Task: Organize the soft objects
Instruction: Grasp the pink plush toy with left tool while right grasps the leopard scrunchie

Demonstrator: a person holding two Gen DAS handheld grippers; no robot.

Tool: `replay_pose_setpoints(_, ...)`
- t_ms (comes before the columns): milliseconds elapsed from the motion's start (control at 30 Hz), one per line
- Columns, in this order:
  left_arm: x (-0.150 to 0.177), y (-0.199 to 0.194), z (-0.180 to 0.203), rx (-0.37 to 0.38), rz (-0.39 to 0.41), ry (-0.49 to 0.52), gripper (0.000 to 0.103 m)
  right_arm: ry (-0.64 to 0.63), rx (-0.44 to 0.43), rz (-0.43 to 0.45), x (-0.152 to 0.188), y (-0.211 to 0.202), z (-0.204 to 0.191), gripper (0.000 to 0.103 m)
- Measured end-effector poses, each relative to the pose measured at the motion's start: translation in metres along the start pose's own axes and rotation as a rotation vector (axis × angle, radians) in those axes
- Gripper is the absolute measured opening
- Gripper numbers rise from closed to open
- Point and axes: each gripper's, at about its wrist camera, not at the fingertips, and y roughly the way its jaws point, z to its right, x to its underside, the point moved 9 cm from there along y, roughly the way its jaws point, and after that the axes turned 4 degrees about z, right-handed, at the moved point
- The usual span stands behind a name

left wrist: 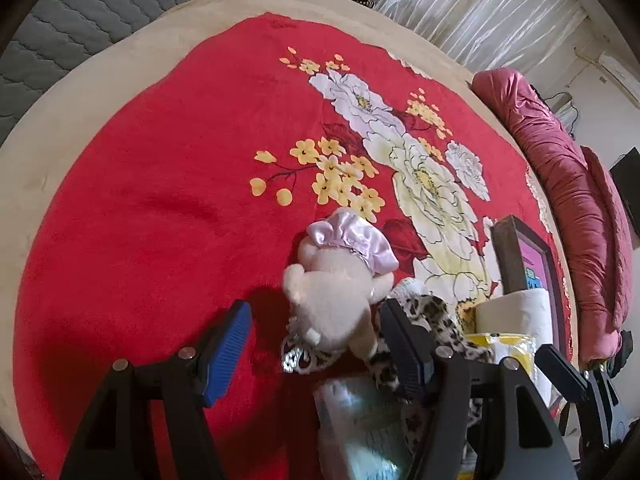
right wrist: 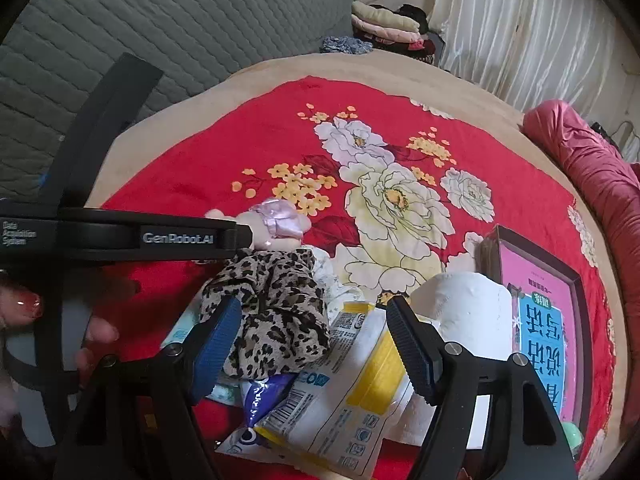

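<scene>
On the red floral blanket [left wrist: 160, 208], the left gripper [left wrist: 316, 350] is held with jaws apart, the pale plush toy [left wrist: 340, 280] lying between its tips, unpinched. Just right, a leopard-print cloth [right wrist: 272, 312] is heaped on plastic packets [right wrist: 352, 392]. The right gripper [right wrist: 316, 344] is spread wide above them, beside a paper roll [right wrist: 464, 304].

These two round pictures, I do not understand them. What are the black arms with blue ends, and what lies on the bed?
A person holds one hand tool in each hand; each carries a camera looking along its two fingers. The left gripper is open over a plush toy. The right gripper is open over a leopard cloth and a white-yellow packet. Beside them on the red blanket are a paper roll and a pink book. Nothing is held.
</scene>
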Motion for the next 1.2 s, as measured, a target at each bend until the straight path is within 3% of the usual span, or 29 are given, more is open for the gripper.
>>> replay_pose_setpoints(400,-0.003,0.023,-0.003,-0.009,-0.014,0.008,0.066,0.006,-0.001,-0.042,0.002,0.022,0.003,0.076)
replay_pose_setpoints(467,-0.003,0.024,-0.003,-0.007,-0.010,0.014,0.066,0.005,-0.005,-0.054,0.003,0.028,0.002,0.071)
replay_pose_setpoints(633,-0.002,0.022,-0.004,0.003,-0.003,0.013,0.066,-0.015,-0.028,-0.083,0.007,0.039,-0.007,0.034)
replay_pose_setpoints(733,-0.002,0.021,-0.002,0.016,0.002,0.016,0.061,-0.020,-0.035,-0.081,0.009,0.041,-0.009,0.020)
replay_pose_setpoints(1000,0.001,0.022,0.006,0.059,-0.008,0.025,0.044,0.021,-0.012,0.008,-0.005,0.018,0.004,0.016)
replay_pose_setpoints(1200,0.001,0.020,0.007,0.086,0.004,-0.002,0.040,0.058,0.018,0.060,-0.012,0.001,0.017,0.015)
